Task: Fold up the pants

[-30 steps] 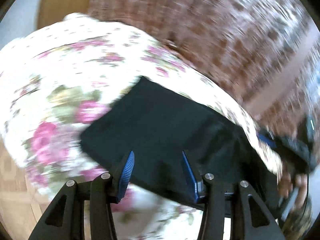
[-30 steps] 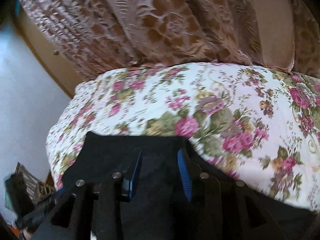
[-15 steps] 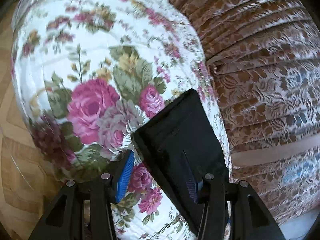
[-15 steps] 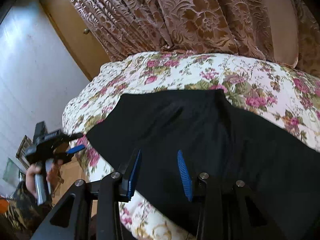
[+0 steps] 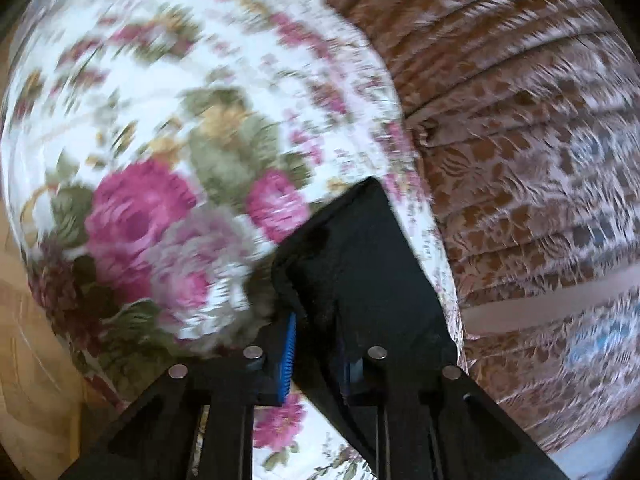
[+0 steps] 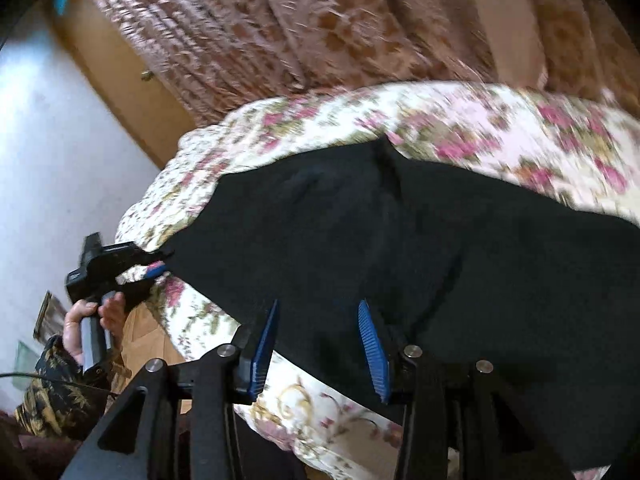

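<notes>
While my left gripper pinches the black pants corner, my right gripper hangs wide above the pants on the floral bedspread.

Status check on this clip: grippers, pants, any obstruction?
Left gripper shut on black pants edge. Right gripper open above pants, holding nothing. Pants spread on floral bedspread. Nothing in the way.

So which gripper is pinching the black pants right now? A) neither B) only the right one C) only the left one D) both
C: the left gripper is closed on an edge of the black pants, while the right gripper hangs open above them.
</notes>
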Tool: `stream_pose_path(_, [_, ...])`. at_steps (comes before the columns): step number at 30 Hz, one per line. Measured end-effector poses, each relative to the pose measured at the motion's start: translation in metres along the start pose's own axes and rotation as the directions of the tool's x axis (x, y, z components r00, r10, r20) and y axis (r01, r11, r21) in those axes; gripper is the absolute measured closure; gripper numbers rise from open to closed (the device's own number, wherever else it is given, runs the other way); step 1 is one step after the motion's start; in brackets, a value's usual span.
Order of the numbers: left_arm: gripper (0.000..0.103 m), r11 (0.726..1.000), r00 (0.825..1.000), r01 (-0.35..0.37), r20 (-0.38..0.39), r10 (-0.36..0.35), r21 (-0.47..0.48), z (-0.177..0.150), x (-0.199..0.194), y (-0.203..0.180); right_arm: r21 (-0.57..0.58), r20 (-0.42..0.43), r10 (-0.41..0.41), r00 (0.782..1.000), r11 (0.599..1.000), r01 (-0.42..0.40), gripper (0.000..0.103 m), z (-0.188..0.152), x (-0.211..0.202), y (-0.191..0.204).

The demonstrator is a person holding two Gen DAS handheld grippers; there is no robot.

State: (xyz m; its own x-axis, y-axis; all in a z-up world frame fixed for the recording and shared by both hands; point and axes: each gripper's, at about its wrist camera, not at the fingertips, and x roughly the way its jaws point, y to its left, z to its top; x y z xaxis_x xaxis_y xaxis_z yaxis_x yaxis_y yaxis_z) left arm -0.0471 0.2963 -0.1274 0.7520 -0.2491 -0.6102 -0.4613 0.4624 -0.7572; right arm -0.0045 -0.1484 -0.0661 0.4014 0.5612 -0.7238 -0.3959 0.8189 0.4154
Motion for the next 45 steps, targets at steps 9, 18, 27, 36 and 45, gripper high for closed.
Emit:
stream_pose_path(9, [0.088, 0.855, 0.971, 0.229, -0.050, -0.233, 0.466, -0.046, -0.026, -0.132, 0.100, -0.019, 0.051, 0.999, 0.994, -0.049, 0.056, -0.009, 0.012, -0.019])
stream_pose_path(18, [0.088, 0.640, 0.907, 0.411, -0.362, -0.215, 0.650, -0.148, 0.020, -0.200, 0.122, 0.076, 0.153, 0.985, 0.979, -0.161, 0.042, 0.001, -0.014, -0.017])
stream_pose_path(27, [0.088, 0.570, 0.880, 0.448, -0.452, -0.144, 0.689, -0.189, 0.032, -0.208, 0.215, 0.134, 0.297, 0.945, 0.923, -0.320, 0.034, 0.032, -0.014, -0.026])
stream_pose_path(36, [0.075, 0.545, 0.873, 0.469, -0.457, -0.169, 0.695, -0.178, 0.008, -0.209, 0.119, 0.012, 0.215, 0.977, 0.969, -0.215, 0.089, 0.077, 0.034, -0.016])
stream_pose_path(45, [0.073, 0.780, 0.946, 0.314, -0.245, -0.211, 0.541, -0.083, -0.017, -0.152, 0.041, 0.109, 0.288, 0.952, 0.955, -0.293, 0.090, 0.086, -0.024, 0.000])
